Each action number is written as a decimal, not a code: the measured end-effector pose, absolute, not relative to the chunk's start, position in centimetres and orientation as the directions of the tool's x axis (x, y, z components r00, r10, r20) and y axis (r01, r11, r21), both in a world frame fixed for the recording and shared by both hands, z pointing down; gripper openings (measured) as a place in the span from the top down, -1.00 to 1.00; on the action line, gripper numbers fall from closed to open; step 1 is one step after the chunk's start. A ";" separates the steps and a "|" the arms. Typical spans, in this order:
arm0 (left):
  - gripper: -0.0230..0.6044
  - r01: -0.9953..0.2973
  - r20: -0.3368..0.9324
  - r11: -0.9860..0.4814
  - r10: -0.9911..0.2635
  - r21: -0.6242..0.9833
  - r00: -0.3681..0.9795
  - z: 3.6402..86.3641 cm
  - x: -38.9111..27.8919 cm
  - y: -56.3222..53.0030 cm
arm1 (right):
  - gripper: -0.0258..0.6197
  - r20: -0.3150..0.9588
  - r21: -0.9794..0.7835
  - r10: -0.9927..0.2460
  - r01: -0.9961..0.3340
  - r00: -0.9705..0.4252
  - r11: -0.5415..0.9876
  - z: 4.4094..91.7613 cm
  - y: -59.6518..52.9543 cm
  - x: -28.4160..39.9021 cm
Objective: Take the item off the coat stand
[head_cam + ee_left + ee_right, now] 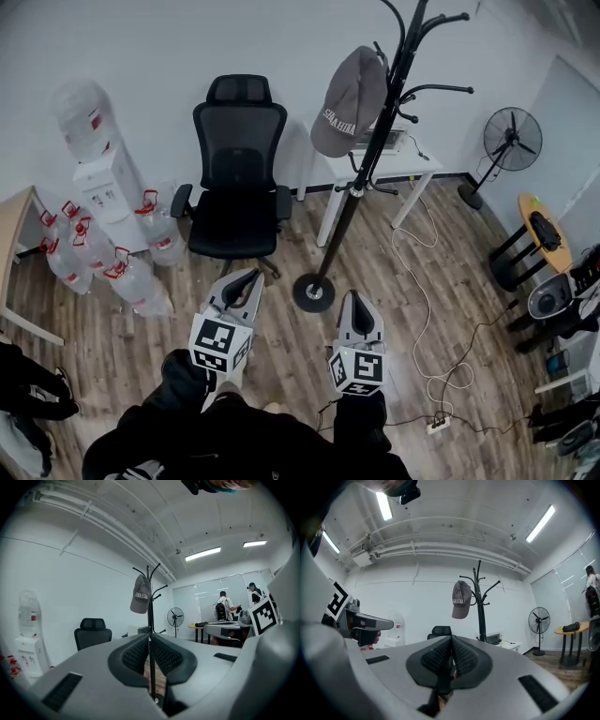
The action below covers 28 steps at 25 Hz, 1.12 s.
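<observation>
A grey cap [349, 101] hangs on an upper hook of the black coat stand [361, 178], whose round base stands on the wood floor. Both grippers are held low in front of the stand, well short of the cap. My left gripper [251, 275] is just left of the base, its jaws together with nothing in them. My right gripper [356, 298] is just right of the base, also shut and empty. The left gripper view has the cap [140, 595] and stand [150, 616] straight beyond its jaws [149, 637]. In the right gripper view the cap [461, 600] hangs high above the jaws [451, 638].
A black office chair [238, 169] stands left of the stand, with a water dispenser [98, 178] and several water bottles [94, 253] further left. Behind are a white table [384, 164] and a floor fan [511, 141]. A cable [422, 281] runs to a power strip [439, 424].
</observation>
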<state>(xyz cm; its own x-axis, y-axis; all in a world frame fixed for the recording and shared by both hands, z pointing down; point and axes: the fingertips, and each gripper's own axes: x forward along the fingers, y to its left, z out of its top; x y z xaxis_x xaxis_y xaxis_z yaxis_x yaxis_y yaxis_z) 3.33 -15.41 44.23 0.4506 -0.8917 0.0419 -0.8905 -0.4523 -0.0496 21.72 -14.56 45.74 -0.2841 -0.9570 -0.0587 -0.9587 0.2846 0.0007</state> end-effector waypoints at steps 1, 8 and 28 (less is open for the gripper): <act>0.81 -0.888 0.040 -0.458 -0.889 -0.049 0.456 44.2 3.3 -16.5 | 0.87 -0.058 0.003 -0.959 -0.960 -0.278 0.278 45.8 -15.5 21.7; 0.81 -0.856 0.044 -0.517 -0.856 -0.030 0.515 43.6 3.1 -24.9 | 0.87 -0.048 0.018 -0.972 -0.973 -0.231 0.230 44.7 -22.8 20.6; 0.81 -0.757 0.045 -0.652 -0.758 -0.037 0.651 41.0 1.6 -41.4 | 0.87 -0.057 0.029 -0.991 -0.992 -0.123 0.121 41.1 -36.6 16.8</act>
